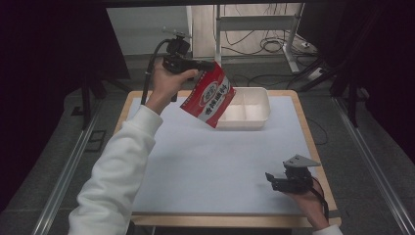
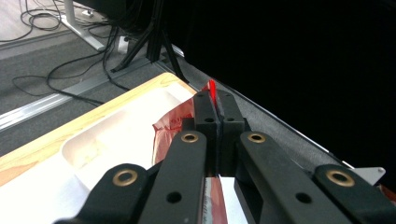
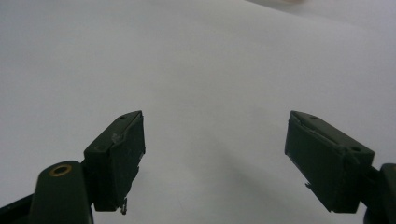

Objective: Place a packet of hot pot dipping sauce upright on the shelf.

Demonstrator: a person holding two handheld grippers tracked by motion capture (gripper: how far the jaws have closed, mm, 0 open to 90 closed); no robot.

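A red and white snack bag (image 1: 208, 95) hangs in the air over the left part of the white tray (image 1: 254, 115) at the table's far side. My left gripper (image 1: 208, 64) is raised high and shut on the bag's top edge. In the left gripper view the jaws are pressed together on the red bag (image 2: 170, 122), with the tray (image 2: 107, 140) below. My right gripper (image 1: 273, 180) rests low near the table's front right corner, open. In the right gripper view its fingers (image 3: 116, 154) stand wide apart over the bare white table cover (image 3: 201, 70), with nothing between them.
A white cover (image 1: 210, 161) spans the wooden table. The tray has two compartments. Cables (image 1: 264, 46) and metal frame legs lie on the floor beyond the table. Dark curtains stand at both sides.
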